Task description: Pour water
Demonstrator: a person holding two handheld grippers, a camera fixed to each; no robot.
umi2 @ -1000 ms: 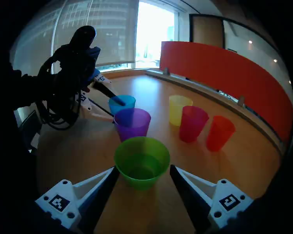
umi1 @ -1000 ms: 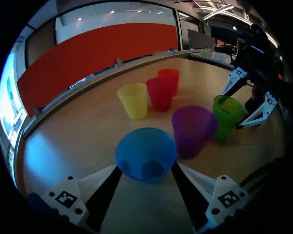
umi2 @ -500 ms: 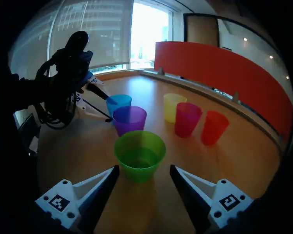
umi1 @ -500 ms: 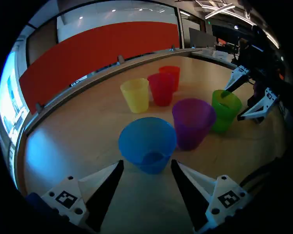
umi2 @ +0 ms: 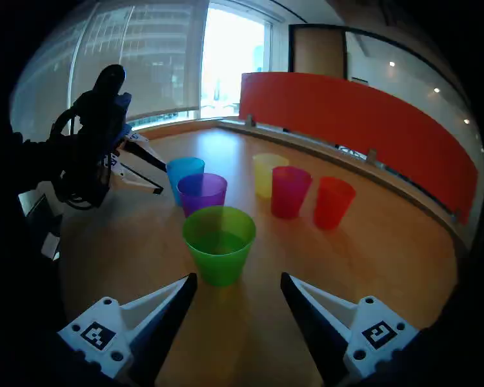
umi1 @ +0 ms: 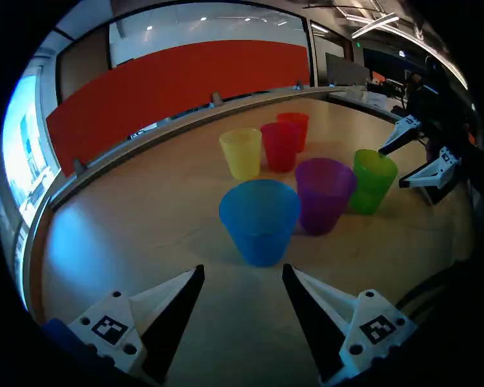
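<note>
1. In the left gripper view, the left gripper (umi1: pixel 241 269) has pulled back since a second ago. The blue cup (umi1: pixel 260 219), which sat between its fingers then, now stands free on the table (umi1: pixel 132 219), just ahead of the tips. The fingers are spread wide and grip nothing.
2. The blue cup is see-through plastic, wide at the rim and narrower at the base. It stands upright with its long axis vertical and its mouth up. From this side I cannot tell whether it holds water.
3. The purple cup (umi1: pixel 324 193) stands just beside the blue cup, and the green cup (umi1: pixel 373 180) is close beyond the purple one. The yellow cup (umi1: pixel 241 153), red cup (umi1: pixel 281 146) and orange cup (umi1: pixel 294 126) form a row farther back, in front of a long red panel (umi1: pixel 177 77). The right gripper (umi1: pixel 390 166) shows at the far edge, spread and short of the green cup.
4. In the right gripper view, the right gripper (umi2: pixel 237 277) has drawn back in the same way. Its fingers are apart and the green cup (umi2: pixel 219 245) stands clear in front of them.
5. The green cup is upright with its mouth up, and a little liquid seems to lie in the bottom.
6. Behind it come the purple cup (umi2: pixel 202 192) and then the blue cup (umi2: pixel 184 174), almost in one line. The yellow cup (umi2: pixel 268 173), red cup (umi2: pixel 290 190) and orange cup (umi2: pixel 332 201) stand off to the side.
7. The left gripper (umi2: pixel 164 180), held by a dark hand (umi2: pixel 93 148), points at the blue cup with its fingers spread and stops just short of it. A bright window (umi2: pixel 232 58) lies beyond.
</note>
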